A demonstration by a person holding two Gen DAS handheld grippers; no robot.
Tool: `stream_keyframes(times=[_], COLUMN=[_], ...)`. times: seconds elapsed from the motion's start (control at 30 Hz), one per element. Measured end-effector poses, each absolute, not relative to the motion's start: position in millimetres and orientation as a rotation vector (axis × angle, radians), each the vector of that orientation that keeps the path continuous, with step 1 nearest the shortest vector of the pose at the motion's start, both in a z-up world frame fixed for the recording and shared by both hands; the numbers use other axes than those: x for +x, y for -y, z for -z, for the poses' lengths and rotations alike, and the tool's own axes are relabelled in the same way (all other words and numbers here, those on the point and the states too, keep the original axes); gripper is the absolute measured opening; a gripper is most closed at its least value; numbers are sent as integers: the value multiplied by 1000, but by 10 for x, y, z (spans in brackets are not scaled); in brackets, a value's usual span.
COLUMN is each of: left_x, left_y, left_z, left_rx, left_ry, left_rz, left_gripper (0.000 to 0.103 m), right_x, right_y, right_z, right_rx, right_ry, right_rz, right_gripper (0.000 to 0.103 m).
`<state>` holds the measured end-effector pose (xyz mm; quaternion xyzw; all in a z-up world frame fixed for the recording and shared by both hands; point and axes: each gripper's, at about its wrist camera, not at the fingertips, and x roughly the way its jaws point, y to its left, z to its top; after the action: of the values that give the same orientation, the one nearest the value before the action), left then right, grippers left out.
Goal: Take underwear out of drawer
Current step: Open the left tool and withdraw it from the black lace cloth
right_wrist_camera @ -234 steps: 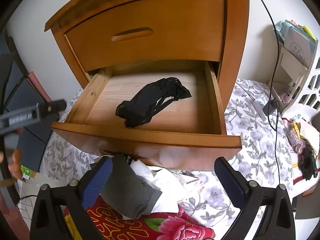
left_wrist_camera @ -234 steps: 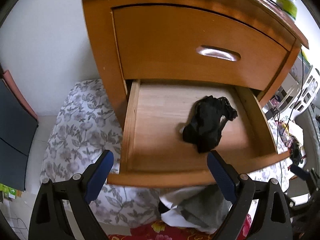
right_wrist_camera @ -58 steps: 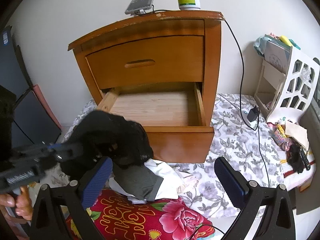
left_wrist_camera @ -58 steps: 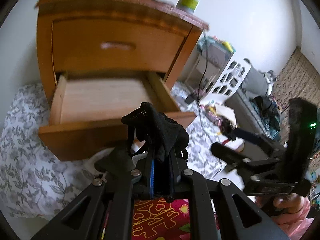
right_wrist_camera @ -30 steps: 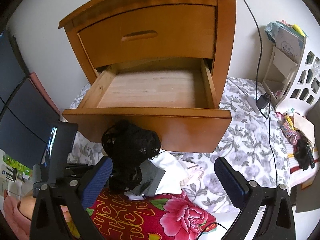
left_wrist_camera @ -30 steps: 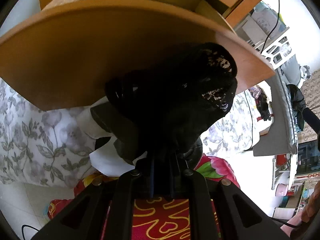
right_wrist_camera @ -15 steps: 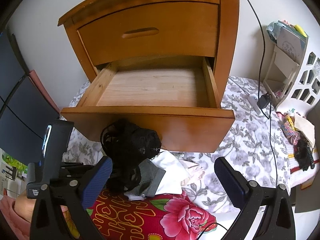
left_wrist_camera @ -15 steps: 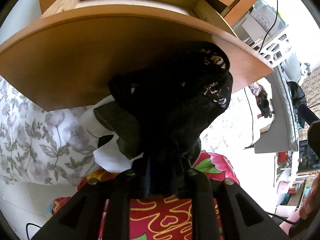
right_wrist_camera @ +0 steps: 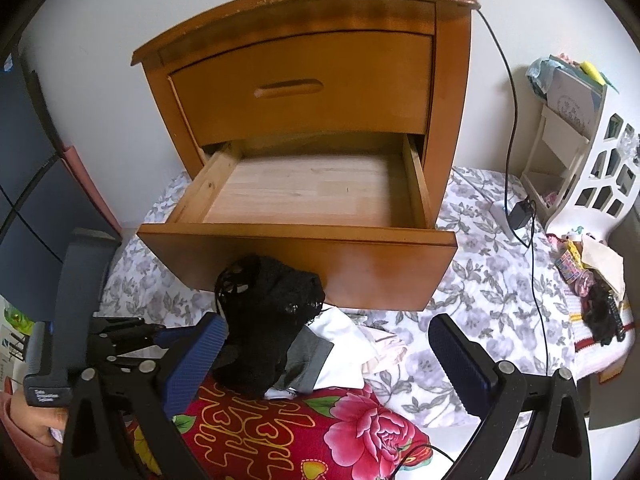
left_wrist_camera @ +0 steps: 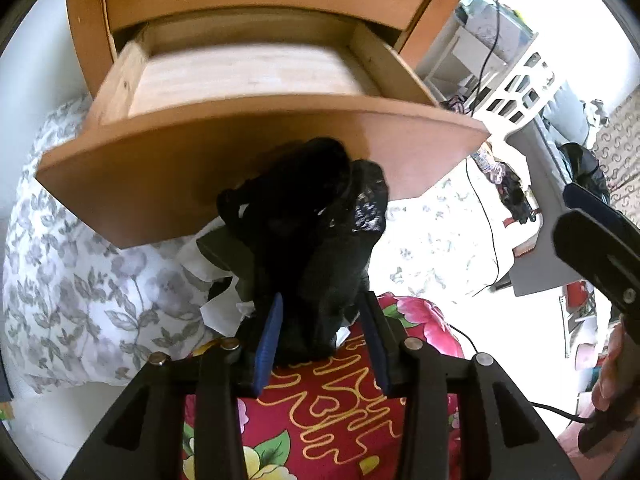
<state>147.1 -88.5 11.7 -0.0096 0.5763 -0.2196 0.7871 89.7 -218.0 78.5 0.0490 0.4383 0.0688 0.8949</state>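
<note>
Grey-flowered white bedding (right_wrist_camera: pixel 480 288) covers the floor area in front of an orange-brown wooden nightstand (right_wrist_camera: pixel 312 92); its lower drawer (right_wrist_camera: pixel 304 240) stands pulled out at frame centre, its pale board bottom bare.

The black lace underwear (right_wrist_camera: pixel 264 320) is out of the drawer, bunched on a heap of white and grey garments (right_wrist_camera: pixel 332 344) just below the drawer front, beside a red floral quilt (right_wrist_camera: pixel 304 432).

Left gripper (left_wrist_camera: pixel 320 336): jaws have just been opening; blue pads stand apart with the black lace between them, seemingly no longer pinched. Right gripper (right_wrist_camera: pixel 324 352): jaws spread wide, nothing between them.

Risks, as judged:
- Lace may snag on a left pad and lift again when the gripper withdraws.
- The bundle sits high on the heap and could slump off.
- The overhanging drawer front is close above; a rising gripper could knock it.

Surroundings: black cable (right_wrist_camera: pixel 512 120) down the wall at right, white openwork rack (right_wrist_camera: pixel 592 168) at far right, dark panel (right_wrist_camera: pixel 28 184) at left. None obstructs retreat.
</note>
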Motion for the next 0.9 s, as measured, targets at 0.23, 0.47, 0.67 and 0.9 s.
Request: stream_keyframes(times=[0.23,0.47,0.67,0.9], left_x=[1396,1332,1341,1364], left_y=[815,666,438,269], left_z=[-390,-582,-692,-748], left_rx=[-4,-7,-42,-86], left_ry=[-1164,-1095,-1046,-1004], left_rz=[461,399,287,215], left_gripper=[50,57,71,82], right_x=[807,745,742,776], right_y=[2167,2189,2165,2155], right_z=[-880,-950,-946,-933], right_rx=[99,108,106,107], right_ry=[-881,-856,-857,-861], right_rz=[-145,-133,-136,-133], right_gripper=[103,103,103,103])
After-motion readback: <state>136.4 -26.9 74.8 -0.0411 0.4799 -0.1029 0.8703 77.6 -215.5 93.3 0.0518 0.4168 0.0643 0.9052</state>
